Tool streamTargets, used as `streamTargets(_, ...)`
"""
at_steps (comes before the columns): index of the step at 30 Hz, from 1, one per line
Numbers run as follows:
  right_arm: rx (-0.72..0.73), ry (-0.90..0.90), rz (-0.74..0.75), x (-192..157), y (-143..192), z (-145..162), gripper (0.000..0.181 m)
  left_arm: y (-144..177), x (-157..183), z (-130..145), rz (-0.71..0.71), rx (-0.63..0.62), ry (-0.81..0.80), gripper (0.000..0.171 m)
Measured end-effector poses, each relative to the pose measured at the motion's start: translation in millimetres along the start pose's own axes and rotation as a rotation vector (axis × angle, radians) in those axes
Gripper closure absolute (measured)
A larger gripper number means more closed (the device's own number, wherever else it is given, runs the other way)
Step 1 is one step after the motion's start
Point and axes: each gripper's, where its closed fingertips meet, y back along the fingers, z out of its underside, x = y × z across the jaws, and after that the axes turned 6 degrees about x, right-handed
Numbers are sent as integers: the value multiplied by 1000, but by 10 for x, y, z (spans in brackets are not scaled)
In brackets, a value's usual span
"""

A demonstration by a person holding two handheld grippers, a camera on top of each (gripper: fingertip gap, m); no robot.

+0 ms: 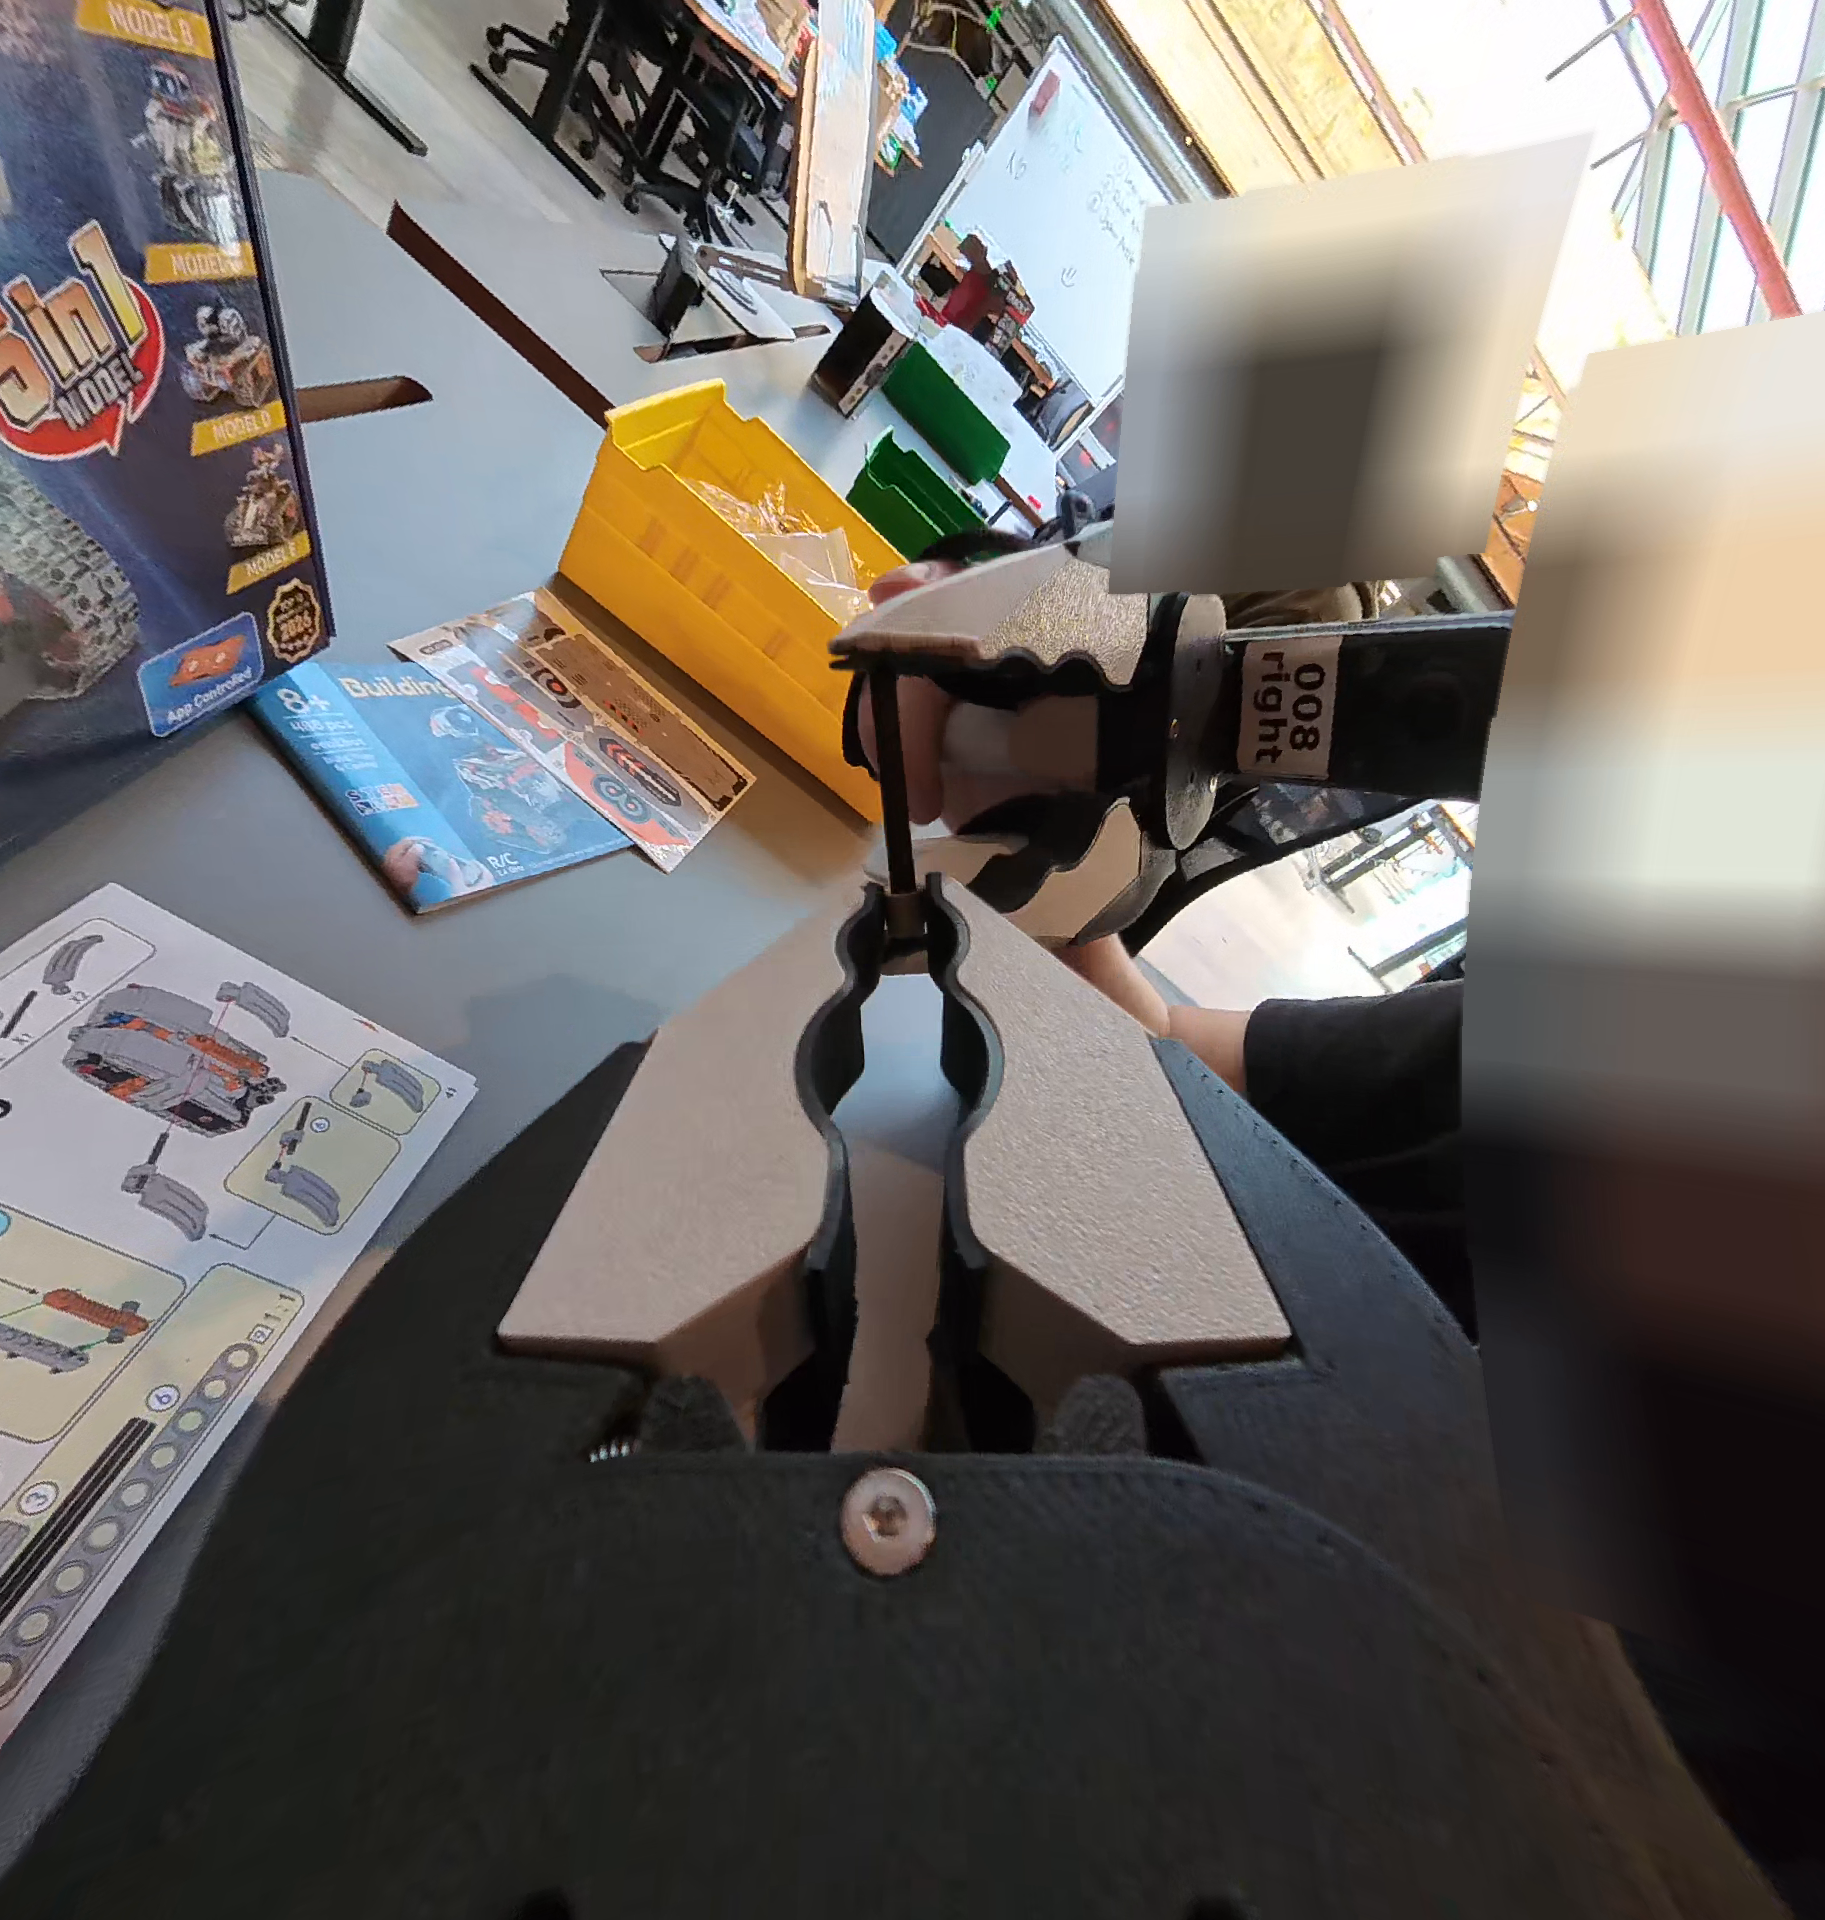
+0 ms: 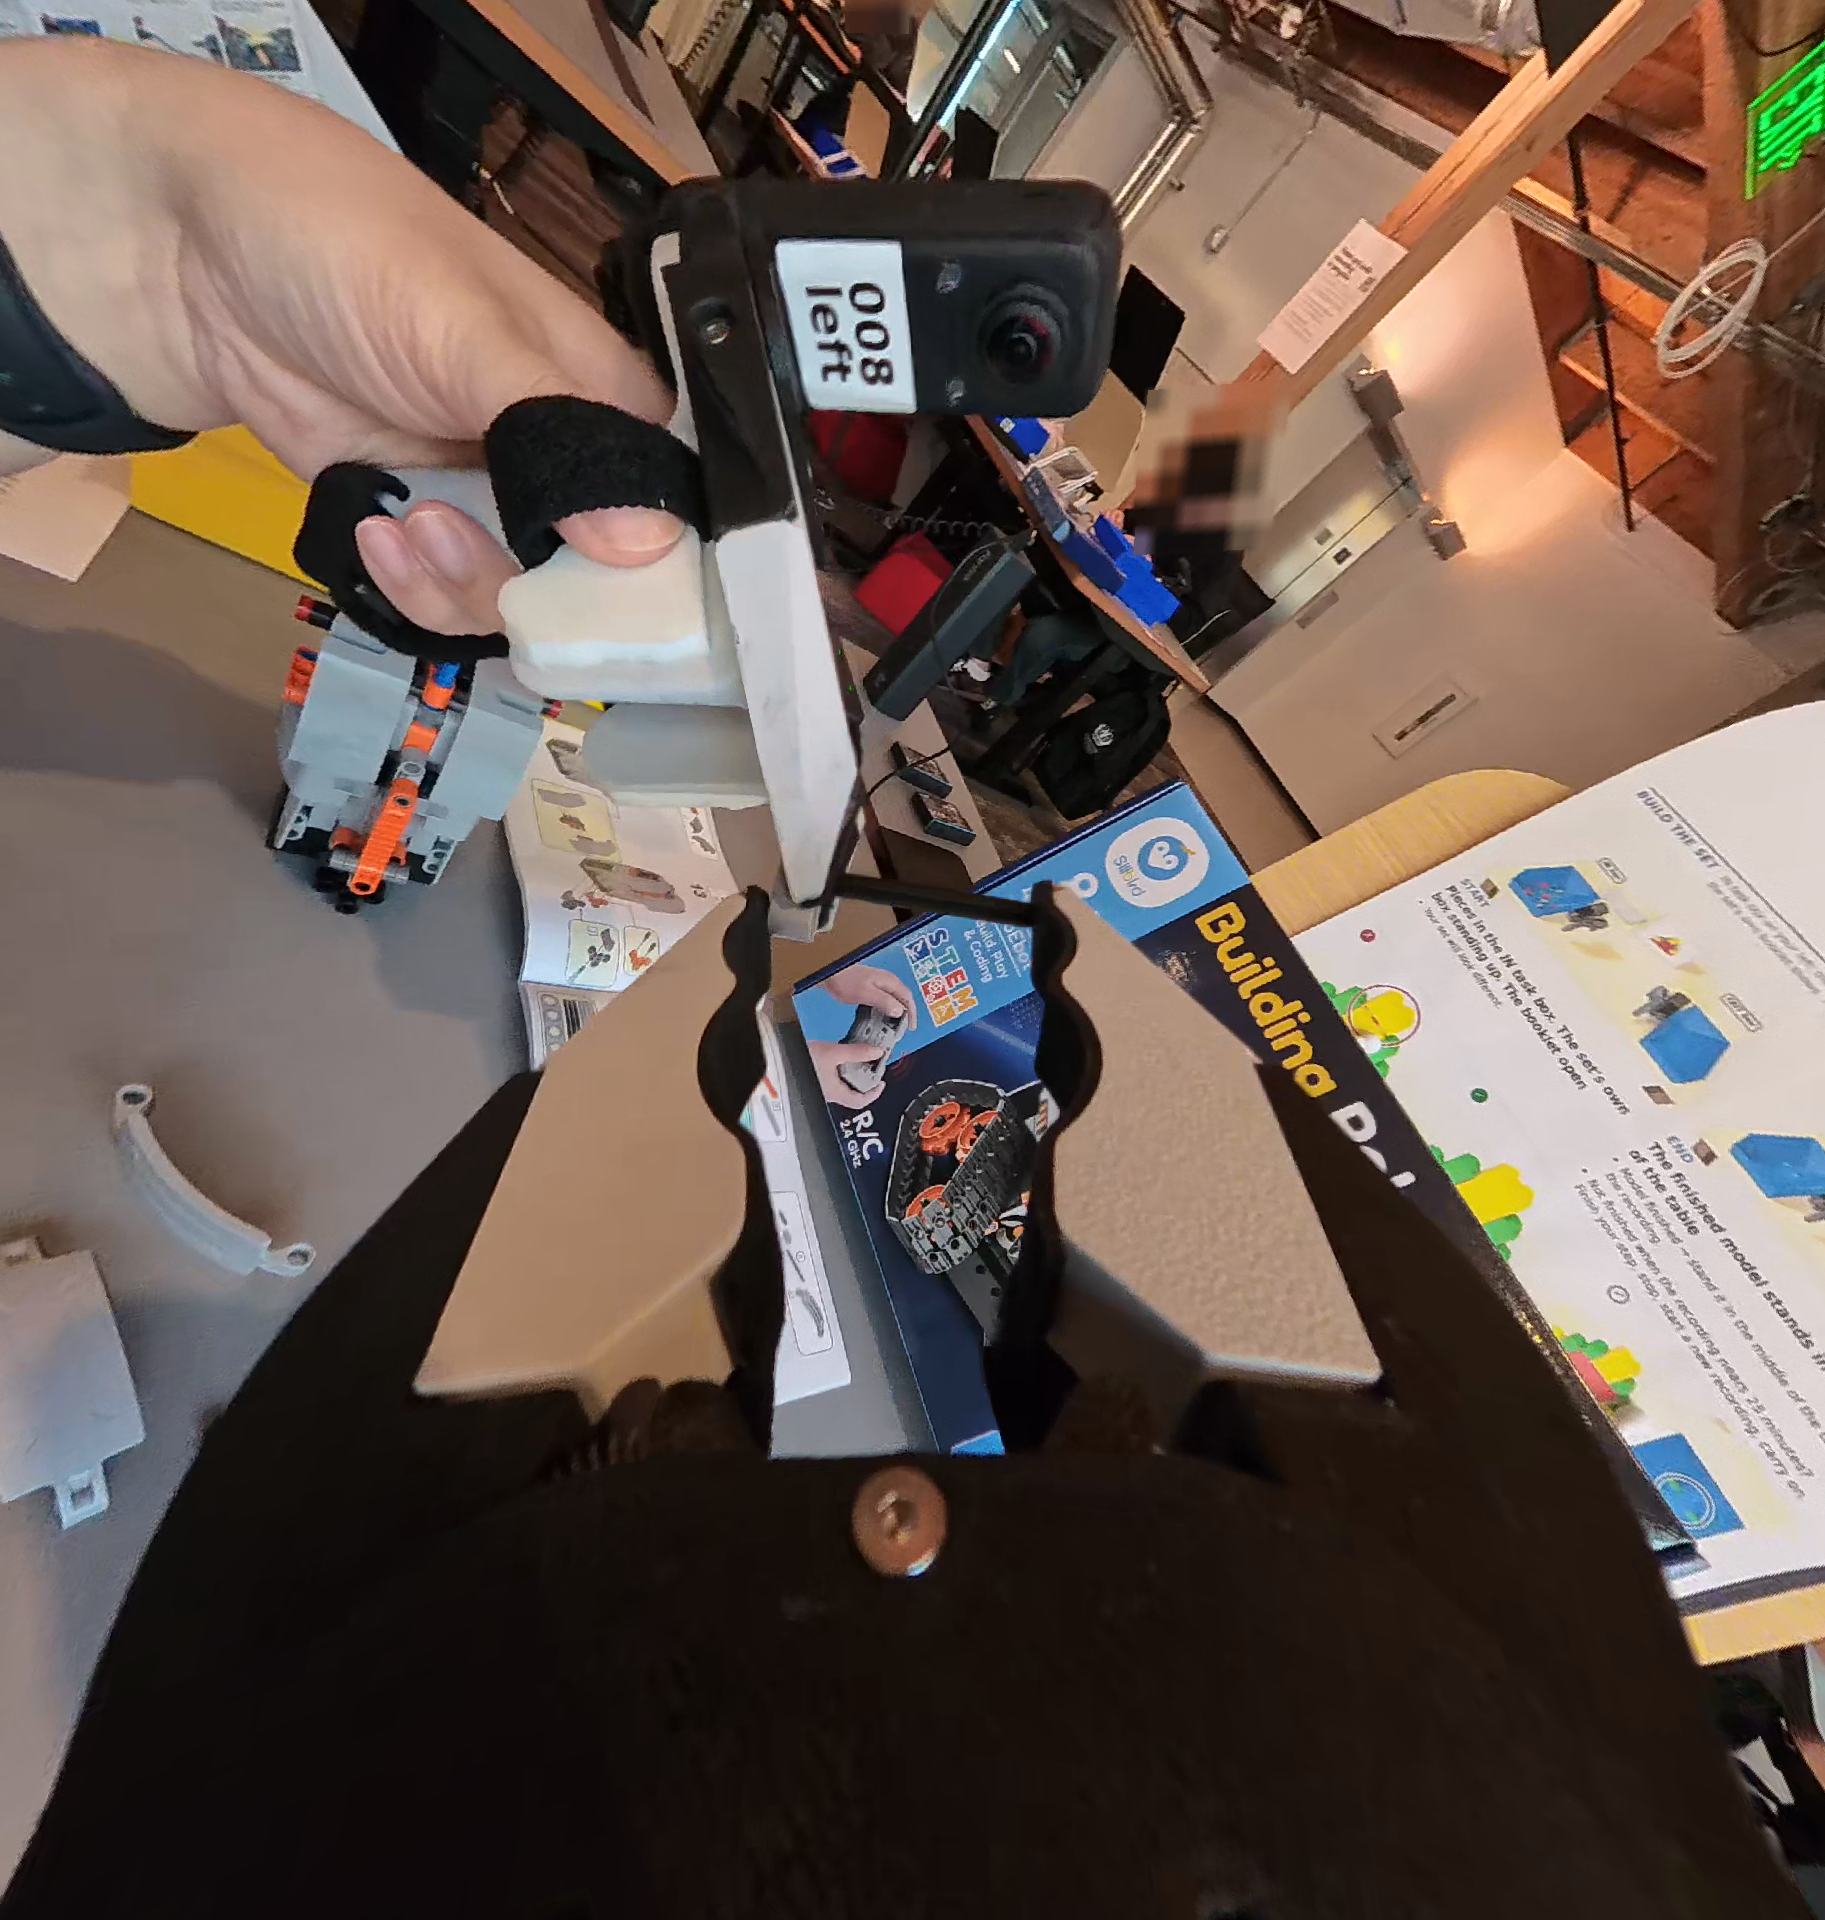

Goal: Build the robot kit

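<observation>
My left gripper (image 1: 900, 906) is shut on a small grey bush (image 1: 902, 928) at its fingertips. A thin black axle (image 1: 885, 774) sticks out of the bush. My right gripper (image 2: 897, 899) has its jaws wide apart, and the axle (image 2: 939, 896) spans lengthwise between them. One end meets the right-hand fingertip (image 2: 1045, 909); the other end is at the left gripper's tip (image 2: 806, 906). In the left wrist view the right gripper (image 1: 872, 758) comes in from the right, its fingers above and below the axle. Both are held above the grey table (image 1: 451, 488).
A partly built grey and orange model (image 2: 399, 748), a curved grey piece (image 2: 191, 1195) and a flat grey panel (image 2: 46, 1382) lie on the table. A yellow bin (image 1: 700, 540), the set's box (image 1: 108, 364), booklets (image 1: 440, 769), a sticker sheet (image 1: 617, 727) and an open instruction page (image 1: 160, 1195) lie around. The grippers are tip to tip, or close to it. The curved grey piece (image 2: 191, 1195) is about 20 centimeters from both grippers' fingertips.
</observation>
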Motion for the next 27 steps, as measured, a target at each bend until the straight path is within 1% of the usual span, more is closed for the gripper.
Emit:
streamTargets(8, -7, 38, -7, -25, -3, 13, 132, 17, -11, 50, -10, -33, 14, 166)
streamTargets(12, -19, 62, -20, -50, -3, 40, 132, 8, -33, 82, -48, -62, -19, 166)
streamTargets(19, 14, 44, 83, 89, -26, -30, 132, 40, 3, -55, -53, 10, -44, 167)
streamTargets(27, -19, 76, 98, 57, -86, 1, 133, 14, -19, -16, -74, -16, -52, 167)
